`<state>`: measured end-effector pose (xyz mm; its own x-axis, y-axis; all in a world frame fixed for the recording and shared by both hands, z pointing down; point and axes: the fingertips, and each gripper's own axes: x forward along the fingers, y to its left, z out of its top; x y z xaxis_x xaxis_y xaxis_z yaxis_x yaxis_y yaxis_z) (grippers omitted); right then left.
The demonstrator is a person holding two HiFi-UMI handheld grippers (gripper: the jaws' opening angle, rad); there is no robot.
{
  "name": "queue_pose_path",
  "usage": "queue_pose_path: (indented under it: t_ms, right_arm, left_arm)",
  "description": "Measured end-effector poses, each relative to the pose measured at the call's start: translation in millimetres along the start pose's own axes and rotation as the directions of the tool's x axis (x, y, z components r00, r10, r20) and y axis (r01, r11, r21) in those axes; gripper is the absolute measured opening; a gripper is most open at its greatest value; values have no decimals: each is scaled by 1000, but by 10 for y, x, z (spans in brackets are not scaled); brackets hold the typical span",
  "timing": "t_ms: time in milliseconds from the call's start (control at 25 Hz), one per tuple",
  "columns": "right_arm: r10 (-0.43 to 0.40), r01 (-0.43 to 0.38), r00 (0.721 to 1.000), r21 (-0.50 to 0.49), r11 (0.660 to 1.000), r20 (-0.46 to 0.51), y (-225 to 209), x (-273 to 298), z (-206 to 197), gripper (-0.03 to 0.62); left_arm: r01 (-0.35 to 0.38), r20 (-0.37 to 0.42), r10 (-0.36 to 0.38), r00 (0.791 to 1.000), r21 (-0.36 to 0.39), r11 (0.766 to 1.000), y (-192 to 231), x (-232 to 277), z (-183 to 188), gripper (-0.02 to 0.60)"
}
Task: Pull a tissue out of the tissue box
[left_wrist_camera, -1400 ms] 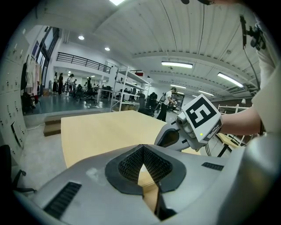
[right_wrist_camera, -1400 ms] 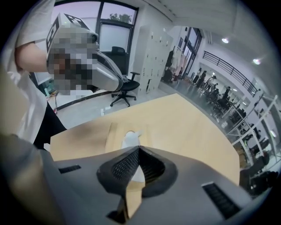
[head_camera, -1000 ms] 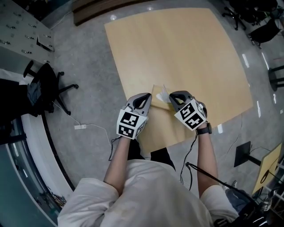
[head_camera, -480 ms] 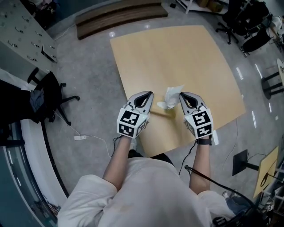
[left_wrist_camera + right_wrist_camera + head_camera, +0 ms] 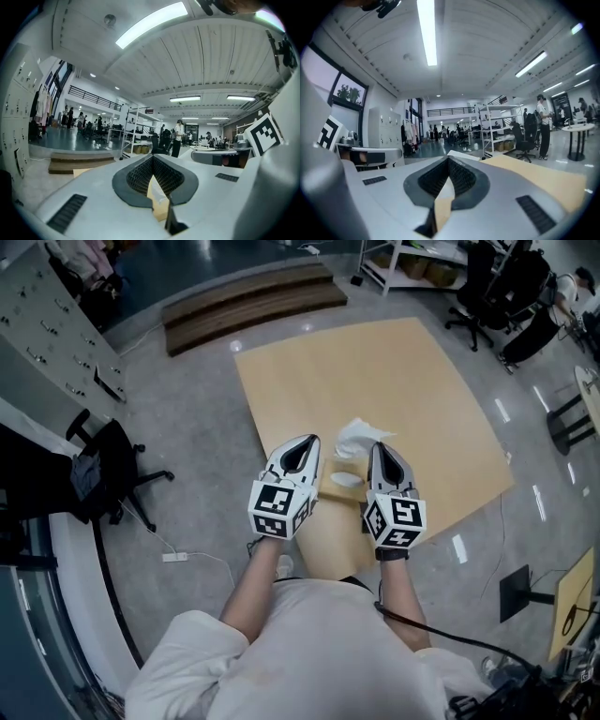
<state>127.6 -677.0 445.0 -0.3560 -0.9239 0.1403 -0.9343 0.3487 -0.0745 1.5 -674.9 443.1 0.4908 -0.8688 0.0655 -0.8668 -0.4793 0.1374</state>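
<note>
The tan tissue box (image 5: 336,491) hangs between my two grippers above the wooden table (image 5: 422,381), its white oval slot facing up. My left gripper (image 5: 302,442) is shut on the box's left edge. In the left gripper view a tan strip of the tissue box (image 5: 158,199) sits pinched between the jaws of the left gripper (image 5: 153,157). My right gripper (image 5: 378,448) is shut on a crumpled white tissue (image 5: 354,437), held above and beyond the box. In the right gripper view the tissue (image 5: 446,186) shows as a pale strip in the right gripper (image 5: 449,159).
A black office chair (image 5: 103,465) stands on the grey floor to the left, with a cable and plug (image 5: 173,557) near it. Wooden steps (image 5: 244,301) lie beyond the table. More chairs (image 5: 511,296) and shelving stand at the far right.
Both grippers have risen from the table. The tissue has come up out of the box with the right gripper, which has rolled. The box has lifted with the left gripper.
</note>
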Motion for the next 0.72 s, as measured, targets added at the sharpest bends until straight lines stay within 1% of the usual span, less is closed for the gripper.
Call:
queue_pose_path:
  t_ms: [120, 200, 440, 720]
  right_arm:
    - [-31, 30, 998, 9, 999, 63, 21, -45, 103, 0]
    - [-44, 43, 995, 7, 999, 87, 18, -68, 168, 0]
    - [-41, 45, 992, -33, 998, 117, 47, -100, 261, 0]
    - [-33, 38, 991, -40, 998, 131, 85, -107, 332, 0]
  left_arm:
    - [-18, 26, 17, 1000, 17, 1000, -22, -22, 65, -2]
    - [-29, 40, 28, 999, 26, 999, -52, -33, 105, -2]
    - [-52, 65, 49, 997, 34, 998, -95, -37, 141, -2]
    - [-58, 70, 55, 996, 38, 998, -78, -28, 164, -2]
